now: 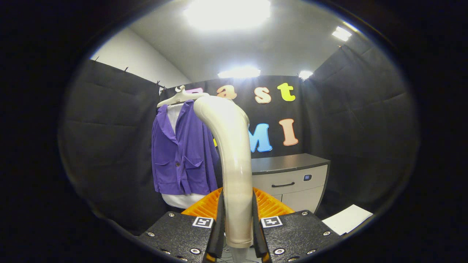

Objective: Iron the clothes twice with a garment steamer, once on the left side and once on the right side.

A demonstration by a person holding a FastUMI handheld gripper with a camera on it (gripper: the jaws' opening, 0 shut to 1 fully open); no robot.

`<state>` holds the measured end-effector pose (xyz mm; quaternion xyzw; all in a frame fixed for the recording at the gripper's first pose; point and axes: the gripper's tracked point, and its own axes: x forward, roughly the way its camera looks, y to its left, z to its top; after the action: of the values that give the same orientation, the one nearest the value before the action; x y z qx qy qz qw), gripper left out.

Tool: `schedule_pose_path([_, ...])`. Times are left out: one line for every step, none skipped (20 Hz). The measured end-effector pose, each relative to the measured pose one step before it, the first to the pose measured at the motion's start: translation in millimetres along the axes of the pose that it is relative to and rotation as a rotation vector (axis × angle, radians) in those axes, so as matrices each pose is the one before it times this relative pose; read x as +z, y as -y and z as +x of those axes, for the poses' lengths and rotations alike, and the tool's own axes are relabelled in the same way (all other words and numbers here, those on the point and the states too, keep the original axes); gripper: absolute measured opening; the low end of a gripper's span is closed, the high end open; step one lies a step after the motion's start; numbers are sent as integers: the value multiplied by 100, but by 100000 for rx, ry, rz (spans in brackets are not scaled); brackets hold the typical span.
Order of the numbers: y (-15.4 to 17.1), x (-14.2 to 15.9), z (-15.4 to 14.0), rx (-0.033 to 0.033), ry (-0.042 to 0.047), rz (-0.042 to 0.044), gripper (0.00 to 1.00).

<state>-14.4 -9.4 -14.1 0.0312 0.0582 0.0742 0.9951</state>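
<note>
The tongs are clenched on the steamer, both fingers pressing its pale handle from either side low down. The handle rises straight up between the fingers, then bends over to the left at its top, so that the curved head lies in front of the upper part of the jacket. Whether the head touches the cloth or merely overlaps it I cannot tell from this angle. The purple jacket hangs on a white hanger beyond the fingers and a little to their left, against the black booth wall; it is buttoned, with a pocket flap on each side. A white garment shows under it, at the collar and below the hem. To the right of the steamer, farther back, stands a cabinet with a dark top, a drawer with a dark handle and a small blue-lit panel. A white sheet lies low on the right, near the right finger. Ceiling lights glare brightly overhead.
</note>
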Motion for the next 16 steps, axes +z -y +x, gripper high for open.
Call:
schedule_pose_path([208, -83, -27, -439, -320, 284, 33])
schedule_pose_path([302, -88, -69, -310, -403, 292, 33])
schedule_pose_path([188, -156, -81, -203, -405, 216, 33])
schedule_pose_path([-51, -363, -304, 68, -678, 266, 33])
schedule_pose_path([-101, -163, -120, 210, -202, 259, 33])
schedule_pose_path([-7, -298, -101, 256, -715, 15, 33])
schedule_pose_path([-93, -170, 24, 300, -640, -199, 33])
schedule_pose_path([-50, -239, 90, 283, -397, -99, 33])
schedule_pose_path([-88, -166, -13, 259, -249, -273, 33])
schedule_pose_path([-34, -92, 153, 213, -133, -213, 33])
schedule_pose_path([-33, 33, 107, 103, 44, -146, 33])
schedule_pose_path([76, 41, 133, 92, 33, -158, 33])
schedule_pose_path([-8, -54, 156, -47, -252, -108, 33])
schedule_pose_path([80, 23, 113, -165, 62, -48, 33])
schedule_pose_path([156, 44, 215, -178, -163, -146, 33])
schedule_pose_path([136, 2, 158, -131, 30, -13, 33])
